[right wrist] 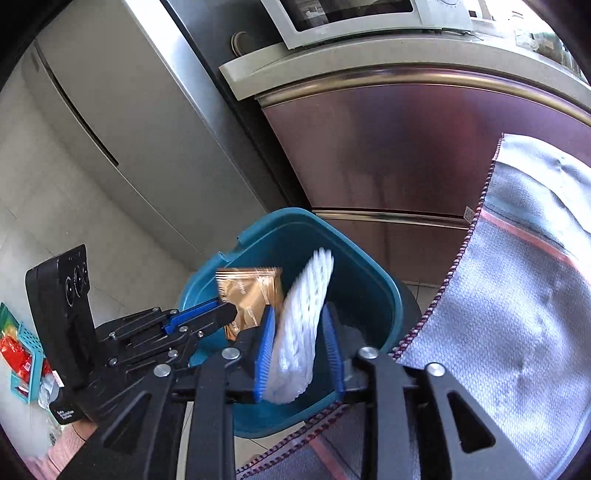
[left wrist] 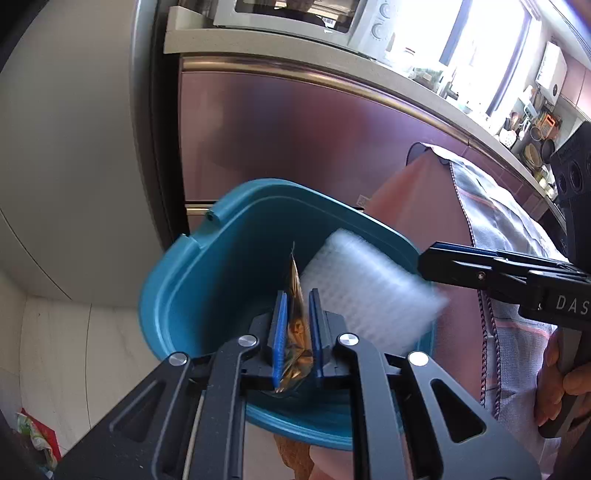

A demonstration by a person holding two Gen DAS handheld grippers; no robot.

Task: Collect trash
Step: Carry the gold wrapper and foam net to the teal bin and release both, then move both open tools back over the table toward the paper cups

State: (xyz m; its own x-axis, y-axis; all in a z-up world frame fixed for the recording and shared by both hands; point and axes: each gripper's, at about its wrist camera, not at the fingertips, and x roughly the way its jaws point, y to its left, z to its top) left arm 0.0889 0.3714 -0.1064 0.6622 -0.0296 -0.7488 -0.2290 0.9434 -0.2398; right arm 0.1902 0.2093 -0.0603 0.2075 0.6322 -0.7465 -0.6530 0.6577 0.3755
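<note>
A teal plastic bin [left wrist: 221, 266] stands on the floor below both grippers; it also shows in the right wrist view [right wrist: 369, 280]. My left gripper [left wrist: 297, 295] is above the bin's mouth, jaws slightly apart around a gold foil wrapper [left wrist: 297, 325], which also shows in the right wrist view [right wrist: 249, 291]. My right gripper [right wrist: 300, 314] is over the bin with its jaws apart, and a white foam mesh sleeve [right wrist: 299, 332] sits loosely between them, blurred. The sleeve also shows in the left wrist view [left wrist: 369, 291], beside the right gripper [left wrist: 428, 264].
A steel fridge [right wrist: 129, 129] stands at the left, maroon cabinet fronts [left wrist: 295, 140] under a counter with a microwave [left wrist: 295, 14] behind the bin. A grey cloth [right wrist: 517, 295] hangs at the right. A small teal basket with red packets [right wrist: 22, 354] lies on the floor at the left.
</note>
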